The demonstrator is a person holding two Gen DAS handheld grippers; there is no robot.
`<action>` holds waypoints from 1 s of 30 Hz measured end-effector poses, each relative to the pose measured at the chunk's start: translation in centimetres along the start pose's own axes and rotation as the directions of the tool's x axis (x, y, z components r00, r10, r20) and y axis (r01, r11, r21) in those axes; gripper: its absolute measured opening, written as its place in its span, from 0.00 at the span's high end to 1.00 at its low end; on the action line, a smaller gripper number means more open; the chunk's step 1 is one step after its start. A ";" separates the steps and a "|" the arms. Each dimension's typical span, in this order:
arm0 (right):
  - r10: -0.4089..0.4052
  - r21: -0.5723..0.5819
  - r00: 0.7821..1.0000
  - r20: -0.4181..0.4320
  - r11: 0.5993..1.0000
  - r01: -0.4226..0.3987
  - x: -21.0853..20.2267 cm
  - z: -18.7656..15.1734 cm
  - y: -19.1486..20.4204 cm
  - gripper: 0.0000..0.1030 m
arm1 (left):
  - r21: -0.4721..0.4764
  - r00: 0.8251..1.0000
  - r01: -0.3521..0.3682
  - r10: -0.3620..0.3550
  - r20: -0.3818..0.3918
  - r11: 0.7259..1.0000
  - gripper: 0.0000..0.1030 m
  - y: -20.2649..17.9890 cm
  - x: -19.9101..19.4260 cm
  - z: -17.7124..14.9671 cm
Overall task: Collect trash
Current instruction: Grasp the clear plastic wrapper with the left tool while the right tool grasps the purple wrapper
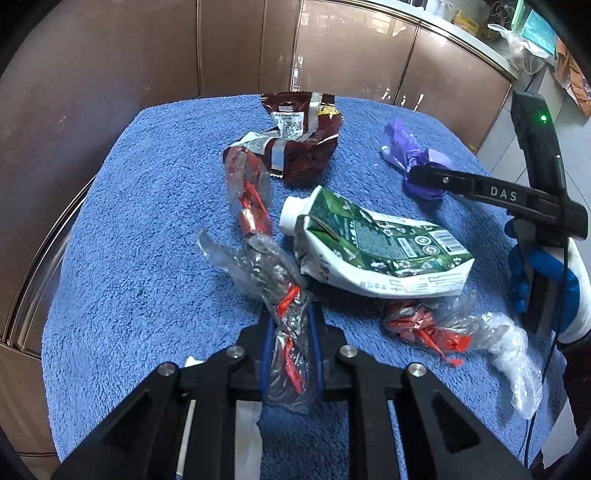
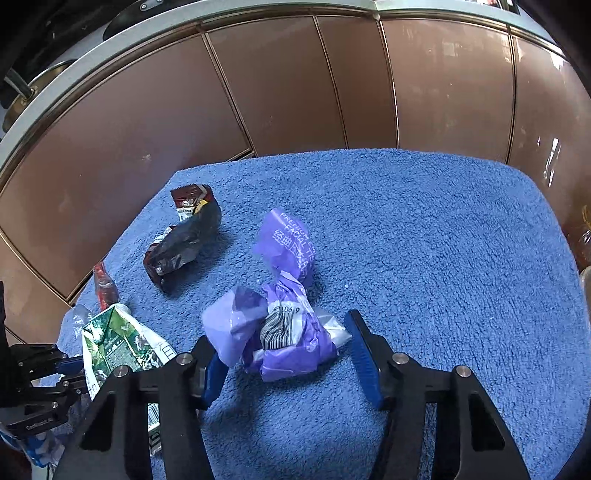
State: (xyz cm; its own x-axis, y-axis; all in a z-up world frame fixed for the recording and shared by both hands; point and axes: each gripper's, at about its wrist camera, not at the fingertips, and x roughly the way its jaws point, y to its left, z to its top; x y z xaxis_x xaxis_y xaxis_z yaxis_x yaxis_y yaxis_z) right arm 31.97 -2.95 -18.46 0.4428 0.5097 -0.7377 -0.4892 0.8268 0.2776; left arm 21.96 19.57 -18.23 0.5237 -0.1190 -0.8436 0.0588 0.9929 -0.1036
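My left gripper [image 1: 291, 334] is shut on a long clear plastic wrapper with red print [image 1: 258, 251] that stretches away across the blue towel [image 1: 147, 221]. A crushed green-and-white carton [image 1: 373, 247] lies just right of it, also in the right wrist view [image 2: 118, 343]. A brown snack bag [image 1: 299, 140] lies at the far side, also in the right wrist view [image 2: 181, 240]. My right gripper [image 2: 284, 354] is open, with its fingers on either side of a crumpled purple tissue packet [image 2: 284, 325], which also shows in the left wrist view [image 1: 410, 155].
Another clear wrapper with red scraps [image 1: 450, 332] lies at the near right of the towel. Brown cabinet doors [image 2: 295, 85] stand right behind the towel-covered surface. The towel's right half [image 2: 461, 258] is bare. A cluttered counter [image 1: 517, 33] is at the far right.
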 end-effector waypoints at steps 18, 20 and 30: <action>-0.042 0.045 0.995 0.090 0.998 0.038 -8.6 -2.9 -0.6 0.55 | -0.072 0.994 0.069 -0.062 0.089 0.995 0.90 1.1 -4.8 -0.1; -0.051 0.048 0.993 0.107 0.998 0.046 -10.0 -3.4 -0.6 0.55 | -0.073 0.992 0.069 -0.061 0.107 0.995 0.90 1.0 -5.8 -0.2; -0.097 0.078 0.967 0.236 0.994 0.081 -19.1 -5.5 -0.4 0.55 | -0.039 0.975 0.052 -0.042 0.218 0.998 0.90 -1.0 -12.8 -0.8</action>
State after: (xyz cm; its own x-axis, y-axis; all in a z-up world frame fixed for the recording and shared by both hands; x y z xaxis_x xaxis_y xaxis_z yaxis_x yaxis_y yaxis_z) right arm 19.55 -14.36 -7.85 0.6529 0.4685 -0.5951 -0.3914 0.8814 0.2645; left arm 14.50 20.08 -7.80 0.6931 -0.1570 -0.7035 0.0528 0.9844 -0.1677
